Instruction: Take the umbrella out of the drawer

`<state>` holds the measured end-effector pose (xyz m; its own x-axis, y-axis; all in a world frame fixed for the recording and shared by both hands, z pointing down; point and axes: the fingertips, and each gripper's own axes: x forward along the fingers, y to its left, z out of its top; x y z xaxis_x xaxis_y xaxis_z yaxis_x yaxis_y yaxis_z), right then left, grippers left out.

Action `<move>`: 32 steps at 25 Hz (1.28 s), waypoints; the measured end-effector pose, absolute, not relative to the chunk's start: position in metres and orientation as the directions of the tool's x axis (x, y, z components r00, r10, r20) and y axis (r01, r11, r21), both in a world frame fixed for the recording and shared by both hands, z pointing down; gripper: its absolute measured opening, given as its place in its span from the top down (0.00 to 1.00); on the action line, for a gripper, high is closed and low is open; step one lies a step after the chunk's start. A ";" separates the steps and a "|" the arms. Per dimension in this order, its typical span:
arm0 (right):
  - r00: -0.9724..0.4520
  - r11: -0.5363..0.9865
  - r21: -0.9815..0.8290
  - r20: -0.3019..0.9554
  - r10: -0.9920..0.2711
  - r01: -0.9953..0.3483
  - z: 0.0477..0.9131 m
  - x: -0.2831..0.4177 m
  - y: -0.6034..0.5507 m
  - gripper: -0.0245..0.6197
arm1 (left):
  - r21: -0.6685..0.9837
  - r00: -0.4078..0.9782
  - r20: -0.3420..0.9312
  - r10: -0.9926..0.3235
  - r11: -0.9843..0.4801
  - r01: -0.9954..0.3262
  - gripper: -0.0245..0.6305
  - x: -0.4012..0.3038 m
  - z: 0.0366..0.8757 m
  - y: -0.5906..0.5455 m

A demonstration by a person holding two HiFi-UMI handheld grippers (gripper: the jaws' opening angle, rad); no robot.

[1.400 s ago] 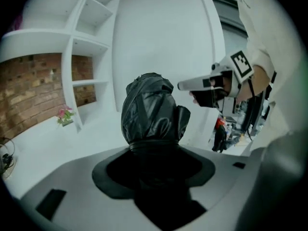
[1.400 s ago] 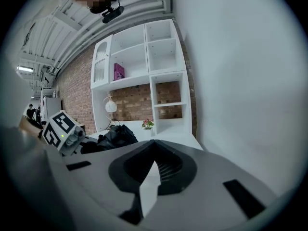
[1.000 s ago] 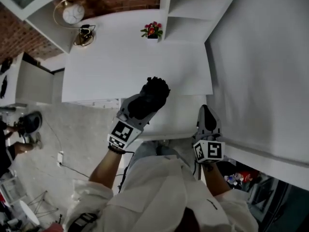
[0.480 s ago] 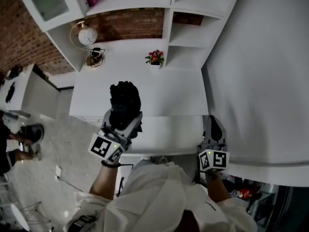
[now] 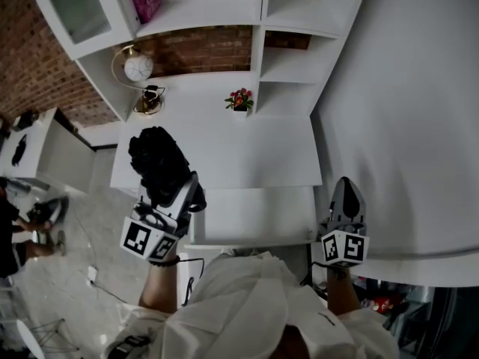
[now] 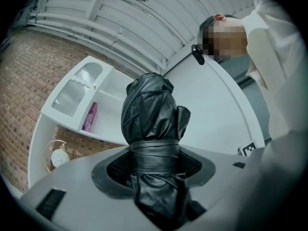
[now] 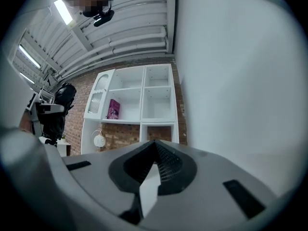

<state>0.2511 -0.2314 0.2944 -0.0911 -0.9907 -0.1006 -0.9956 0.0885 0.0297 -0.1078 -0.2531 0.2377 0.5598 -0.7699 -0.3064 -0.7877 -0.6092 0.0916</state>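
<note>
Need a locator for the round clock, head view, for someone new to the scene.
Find the white shelf unit against the brick wall. In its lower-left bay, under the glass-door cabinet, stands the clock. It alone is round and white-faced, ringed by a gold hoop; the flowers to its right are red.

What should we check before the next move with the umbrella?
1. Folded black fabric umbrella clamped between the left gripper jaws: ok.
2. Umbrella out of the white drawer: ok, it is held up by the desk's left edge.
3. Right gripper free, jaws together with nothing between them: ok.
4. Bare room on the white desk top for setting it down: ok; the small red flower pot stands far back.
5. Drawer pushed shut: not ok, it looks pulled out.
6. Umbrella's handle end undamaged: cannot tell, the jaws hide it.
</note>
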 end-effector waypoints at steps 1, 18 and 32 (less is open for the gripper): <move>-0.091 0.088 0.031 -0.101 -0.991 -0.996 0.294 0.252 -0.232 0.94 | 0.095 0.559 -0.307 -0.770 -0.610 -0.787 0.56 -0.108 0.238 -0.253; -0.096 0.091 0.054 -0.096 -0.991 -0.994 0.290 0.244 -0.230 0.94 | 0.091 0.560 -0.265 -0.785 -0.598 -0.796 0.56 -0.111 0.249 -0.254; -0.096 0.092 0.052 -0.095 -0.991 -0.994 0.290 0.237 -0.218 0.94 | 0.100 0.572 -0.265 -0.776 -0.612 -0.784 0.55 -0.113 0.250 -0.248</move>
